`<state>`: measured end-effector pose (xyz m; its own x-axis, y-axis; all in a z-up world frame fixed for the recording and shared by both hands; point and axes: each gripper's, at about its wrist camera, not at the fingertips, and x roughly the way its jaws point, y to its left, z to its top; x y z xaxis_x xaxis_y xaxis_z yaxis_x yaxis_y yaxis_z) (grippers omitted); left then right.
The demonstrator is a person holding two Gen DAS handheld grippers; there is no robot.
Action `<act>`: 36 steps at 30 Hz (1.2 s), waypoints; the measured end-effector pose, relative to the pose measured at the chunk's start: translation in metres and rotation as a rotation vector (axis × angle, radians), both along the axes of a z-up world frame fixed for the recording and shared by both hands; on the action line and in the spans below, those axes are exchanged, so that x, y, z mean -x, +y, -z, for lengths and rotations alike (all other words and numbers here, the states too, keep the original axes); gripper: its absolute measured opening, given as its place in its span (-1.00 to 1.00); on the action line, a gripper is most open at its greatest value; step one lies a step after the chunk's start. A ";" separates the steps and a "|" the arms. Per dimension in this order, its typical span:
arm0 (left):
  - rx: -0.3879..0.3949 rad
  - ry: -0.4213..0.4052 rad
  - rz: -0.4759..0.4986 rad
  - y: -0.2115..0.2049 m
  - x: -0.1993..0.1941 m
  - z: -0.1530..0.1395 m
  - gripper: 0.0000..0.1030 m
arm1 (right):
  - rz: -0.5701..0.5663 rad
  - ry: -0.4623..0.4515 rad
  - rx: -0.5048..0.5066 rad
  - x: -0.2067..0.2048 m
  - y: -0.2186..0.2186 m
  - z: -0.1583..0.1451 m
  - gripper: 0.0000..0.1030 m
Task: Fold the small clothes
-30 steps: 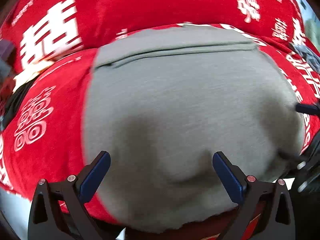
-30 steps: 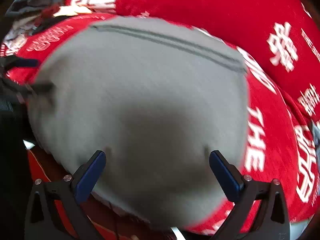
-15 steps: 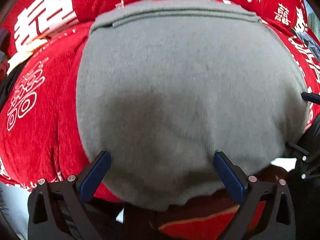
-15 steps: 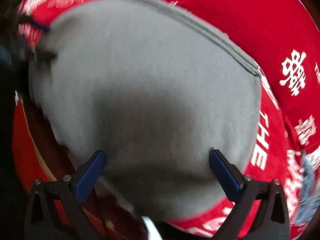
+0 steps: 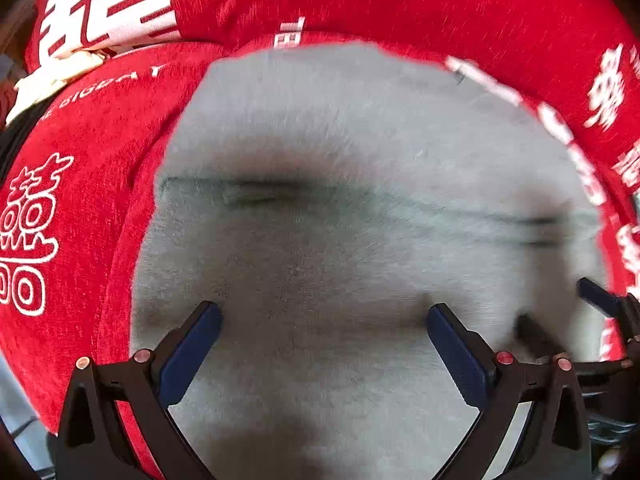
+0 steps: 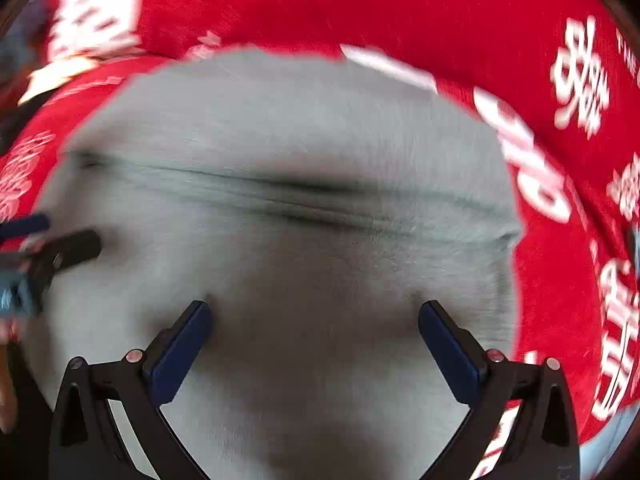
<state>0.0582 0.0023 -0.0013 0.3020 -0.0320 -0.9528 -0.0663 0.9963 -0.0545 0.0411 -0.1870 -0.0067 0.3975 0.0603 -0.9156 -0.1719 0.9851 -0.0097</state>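
Garment (image 5: pixel 360 248): grey knit, spread flat on red cloth (image 5: pixel 80 208) w/ white lettering; dark crease seen across its middle, blurred. Left gripper (image 5: pixel 322 336): fingers spread wide, nothing gripped, blue pads (image 5: pixel 188 354) set over garment's near part. Right gripper (image 6: pixel 314 332): likewise spread wide, nothing gripped, over same garment. Each gripper's tip is seen at edge of other's view.

I find the garment (image 5: pixel 360 240) lying on the printed cover (image 5: pixel 80 200), which extends behind it and to both sides. My left gripper (image 5: pixel 322 334) and right gripper (image 6: pixel 314 326) sit over its near portion, side by side, with a fold line (image 6: pixel 280 196) crossing ahead of both.
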 end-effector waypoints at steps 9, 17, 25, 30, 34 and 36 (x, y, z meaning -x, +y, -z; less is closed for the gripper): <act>-0.027 -0.107 0.083 0.005 0.105 0.000 1.00 | -0.138 -0.196 0.003 0.104 -0.026 0.007 1.00; -0.011 -0.075 0.115 0.025 0.119 -0.020 1.00 | -0.220 -0.103 0.016 0.140 -0.032 -0.015 1.00; 0.080 -0.159 -0.175 0.026 -0.049 -0.059 1.00 | 0.023 -0.232 -0.036 -0.036 0.010 -0.067 1.00; 0.015 -0.057 -0.243 0.021 -0.096 -0.025 1.00 | 0.023 -0.118 -0.004 -0.104 0.041 -0.033 1.00; -0.029 -0.086 -0.162 0.022 -0.095 -0.012 1.00 | -0.050 -0.076 -0.005 -0.112 0.031 -0.008 1.00; -0.005 -0.090 -0.123 0.033 -0.093 -0.013 1.00 | 0.006 -0.084 0.017 -0.113 0.004 -0.007 1.00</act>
<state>0.1513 0.0356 0.0114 0.3872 0.0154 -0.9218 -0.1829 0.9813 -0.0604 0.1545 -0.1835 -0.0002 0.4736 0.0425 -0.8797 -0.1641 0.9856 -0.0407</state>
